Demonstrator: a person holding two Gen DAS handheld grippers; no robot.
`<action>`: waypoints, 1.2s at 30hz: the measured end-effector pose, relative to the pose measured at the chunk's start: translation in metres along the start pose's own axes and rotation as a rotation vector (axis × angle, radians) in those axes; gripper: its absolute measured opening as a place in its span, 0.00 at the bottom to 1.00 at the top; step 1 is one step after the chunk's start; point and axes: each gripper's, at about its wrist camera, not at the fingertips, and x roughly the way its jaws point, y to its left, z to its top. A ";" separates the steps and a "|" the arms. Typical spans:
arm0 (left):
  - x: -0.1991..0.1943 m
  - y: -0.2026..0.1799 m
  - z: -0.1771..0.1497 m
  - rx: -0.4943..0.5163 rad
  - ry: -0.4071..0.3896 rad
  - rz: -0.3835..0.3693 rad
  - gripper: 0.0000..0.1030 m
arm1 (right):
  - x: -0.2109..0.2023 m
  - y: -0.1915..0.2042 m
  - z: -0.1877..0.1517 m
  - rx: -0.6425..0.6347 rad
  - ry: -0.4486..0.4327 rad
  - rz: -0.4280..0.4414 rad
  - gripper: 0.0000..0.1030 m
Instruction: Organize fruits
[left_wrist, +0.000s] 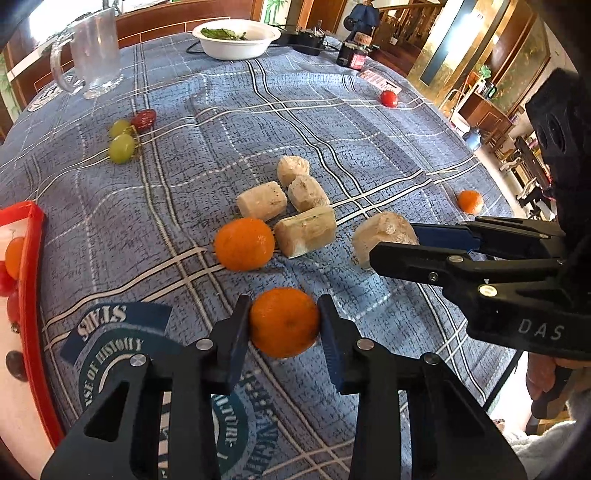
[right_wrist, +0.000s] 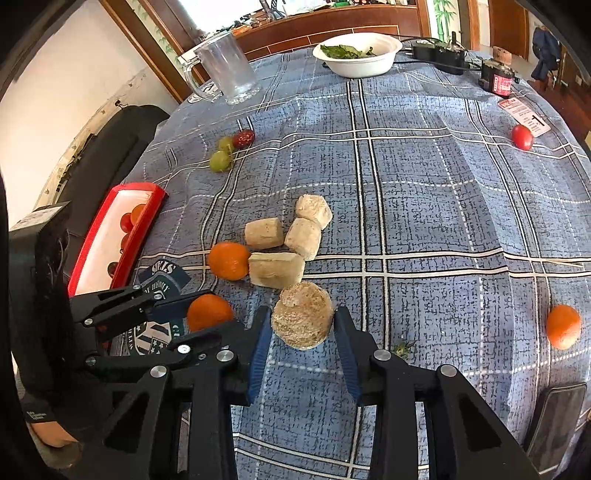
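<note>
My left gripper (left_wrist: 284, 325) is shut on an orange tangerine (left_wrist: 284, 322) just above the blue checked cloth; it also shows in the right wrist view (right_wrist: 208, 312). My right gripper (right_wrist: 302, 328) is closed around a pale peeled cane chunk (right_wrist: 302, 320), also seen in the left wrist view (left_wrist: 382, 234). Several more pale chunks (left_wrist: 262, 199) and a second tangerine (left_wrist: 244, 243) lie in the middle. A third tangerine (left_wrist: 470, 201) lies far right. Green grapes (left_wrist: 121, 147), a dark red fruit (left_wrist: 144, 119) and a red tomato (left_wrist: 388, 98) lie further off.
A red-rimmed white tray (right_wrist: 147, 218) with small fruits sits at the table's left edge. A clear glass mug (left_wrist: 94, 55) and a white bowl of greens (left_wrist: 236, 37) stand at the back. Black chargers (right_wrist: 495, 79) and a phone (right_wrist: 554, 424) lie right.
</note>
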 end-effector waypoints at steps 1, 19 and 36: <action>-0.004 0.002 -0.002 -0.006 -0.007 0.000 0.32 | -0.002 0.001 -0.001 -0.002 -0.004 -0.001 0.35; -0.071 0.052 -0.024 -0.141 -0.121 0.055 0.32 | -0.026 0.059 -0.008 -0.174 -0.085 0.022 0.34; -0.104 0.106 -0.047 -0.288 -0.178 0.114 0.33 | -0.013 0.104 -0.006 -0.259 -0.064 0.076 0.34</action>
